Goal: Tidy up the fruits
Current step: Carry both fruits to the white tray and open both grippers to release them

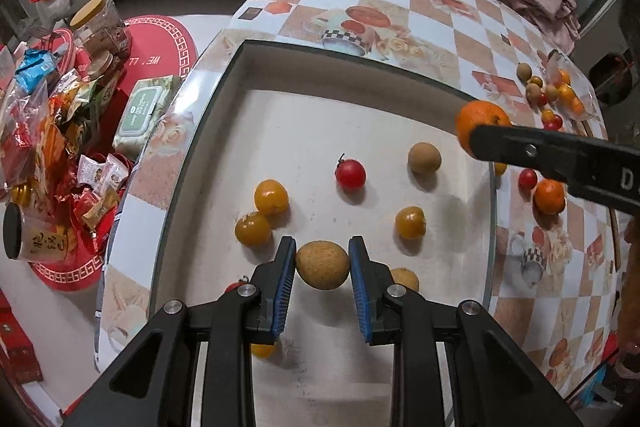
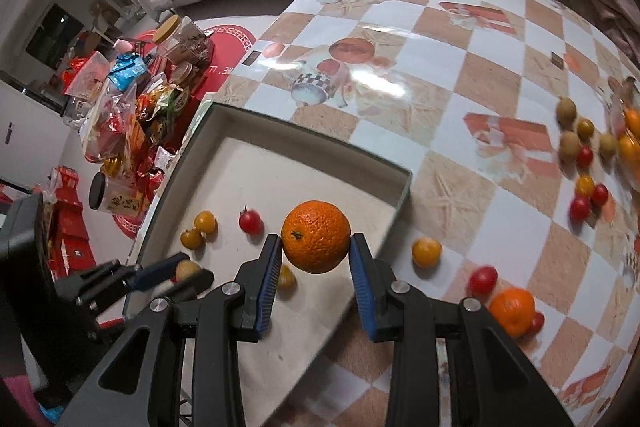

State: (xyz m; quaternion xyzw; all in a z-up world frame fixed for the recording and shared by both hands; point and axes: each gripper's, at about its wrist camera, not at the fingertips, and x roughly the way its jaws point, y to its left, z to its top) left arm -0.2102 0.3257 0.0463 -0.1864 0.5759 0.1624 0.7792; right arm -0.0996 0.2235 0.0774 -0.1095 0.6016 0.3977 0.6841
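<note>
**A:** Closest thing to the left cam is the left gripper (image 1: 322, 263), blue pads pinching a tan, rough-skinned round fruit (image 1: 322, 265), looks like a longan but I can't swear to it. It sits dead centre between the fingertips, hanging over the white tray (image 1: 280, 107). The right gripper (image 2: 316, 249) is doing the same with a mandarin (image 2: 316, 237), clamped from both sides over the tray's right edge.

**B:** So both are mid-carry. How would you finish it cleanly?

**A:** I'd bring each one down low before spreading the fingers, these things roll. Ahead of the left fingertips there's a cherry tomato (image 1: 350, 175), and off to their left two yellow-orange kumquats (image 1: 262, 215) touching each other, so I'd set the tan fruit near the other tan one (image 1: 424, 157) ahead and to the right. For the mandarin, pick a bare patch of tray.

**B:** How's the mandarin look?

**A:** Bright orange, pebbly peel, dark stem scar facing the camera, no dents that I can see. Plenty more fruit sits loose on the checkered tablecloth (image 2: 460, 39) to the right of the fingers.
</note>
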